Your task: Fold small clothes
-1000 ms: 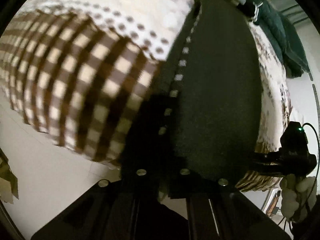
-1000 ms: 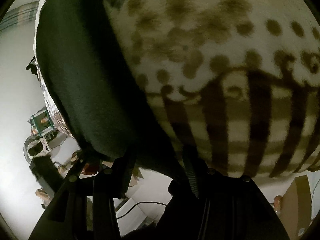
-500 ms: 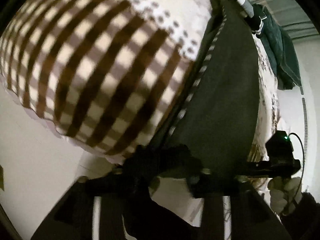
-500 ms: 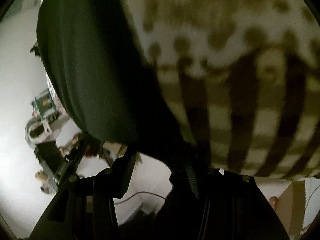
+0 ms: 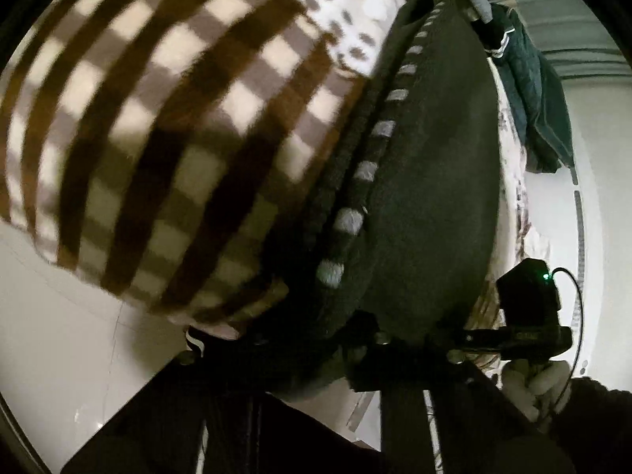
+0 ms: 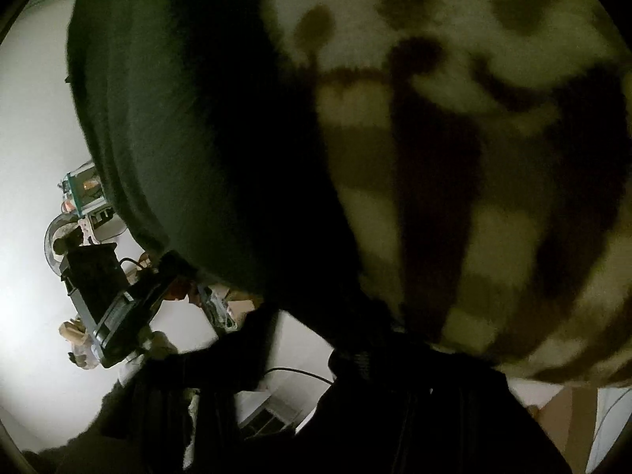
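Note:
A dark green garment (image 5: 426, 197) with a dashed grey stripe lies on a brown-and-cream checked blanket (image 5: 158, 126). In the left wrist view my left gripper (image 5: 316, 339) is shut on the garment's near edge. My right gripper (image 5: 525, 331) shows at the right of that view, held by a gloved hand at the same edge. In the right wrist view the garment (image 6: 189, 126) fills the left half and my right gripper (image 6: 347, 339) is shut on its dark edge; its fingers are lost in shadow. The left gripper (image 6: 118, 316) shows at the left there.
A second dark green garment (image 5: 537, 102) lies further back on the blanket. The blanket's edge (image 5: 118, 296) drops to a pale floor (image 5: 59, 335). A cardboard box (image 6: 568, 418) and clutter on the floor (image 6: 79, 205) show in the right wrist view.
Both grippers have moved forward over the blanket with the garment's near edge in them. The two hands have come closer together.

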The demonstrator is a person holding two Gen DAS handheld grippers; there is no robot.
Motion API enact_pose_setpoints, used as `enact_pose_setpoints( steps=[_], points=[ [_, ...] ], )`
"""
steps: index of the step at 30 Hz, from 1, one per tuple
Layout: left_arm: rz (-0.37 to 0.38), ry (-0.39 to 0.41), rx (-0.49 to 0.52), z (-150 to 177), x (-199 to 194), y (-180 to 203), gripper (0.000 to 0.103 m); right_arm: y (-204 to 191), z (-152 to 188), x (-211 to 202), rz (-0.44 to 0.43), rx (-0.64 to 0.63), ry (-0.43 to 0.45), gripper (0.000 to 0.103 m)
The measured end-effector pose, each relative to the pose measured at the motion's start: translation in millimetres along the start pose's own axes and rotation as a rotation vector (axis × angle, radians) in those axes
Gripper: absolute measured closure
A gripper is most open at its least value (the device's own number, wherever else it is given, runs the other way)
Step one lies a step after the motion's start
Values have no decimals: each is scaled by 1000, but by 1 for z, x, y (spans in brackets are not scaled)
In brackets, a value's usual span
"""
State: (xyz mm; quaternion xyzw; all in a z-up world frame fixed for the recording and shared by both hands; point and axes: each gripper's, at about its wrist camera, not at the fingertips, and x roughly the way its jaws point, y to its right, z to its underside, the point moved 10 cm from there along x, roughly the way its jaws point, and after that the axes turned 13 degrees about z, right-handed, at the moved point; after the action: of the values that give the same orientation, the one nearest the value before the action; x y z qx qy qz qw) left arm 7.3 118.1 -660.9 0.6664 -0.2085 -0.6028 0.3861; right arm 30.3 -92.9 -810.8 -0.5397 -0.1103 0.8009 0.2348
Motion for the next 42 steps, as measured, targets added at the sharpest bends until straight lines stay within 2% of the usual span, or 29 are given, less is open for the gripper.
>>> enact_pose_setpoints(
  steps=[1,7,14,19,24,27,30,35,39,42],
  points=[
    [-4,-1,9,3,-3,4,93,-3,2,-2,-20,3,5,93],
    [-42,-10,74,5,-20,59,94,-31,19,-28,-102,-40,60,94],
    [31,53,75,-21,-49,115,94,-75,20,-88,-230,-77,157,95],
    [75,101,70,-56,-55,138,94,-104,-5,-142,-270,-83,276,95],
    [108,151,127,-117,-46,168,94,-123,-66,-191,-293,-49,385,95],
    [131,185,138,-166,-30,178,94,-123,-107,-210,-296,-2,435,95],
    [165,220,118,-219,-13,185,94,-139,-162,-231,-287,44,498,95],
    [212,235,76,-308,18,191,94,-150,-257,-273,-274,109,581,95],
    [219,217,36,-380,51,190,89,-152,-337,-283,-250,170,589,95],
    [174,188,10,-424,78,182,83,-137,-393,-283,-306,282,537,91]
  ],
)
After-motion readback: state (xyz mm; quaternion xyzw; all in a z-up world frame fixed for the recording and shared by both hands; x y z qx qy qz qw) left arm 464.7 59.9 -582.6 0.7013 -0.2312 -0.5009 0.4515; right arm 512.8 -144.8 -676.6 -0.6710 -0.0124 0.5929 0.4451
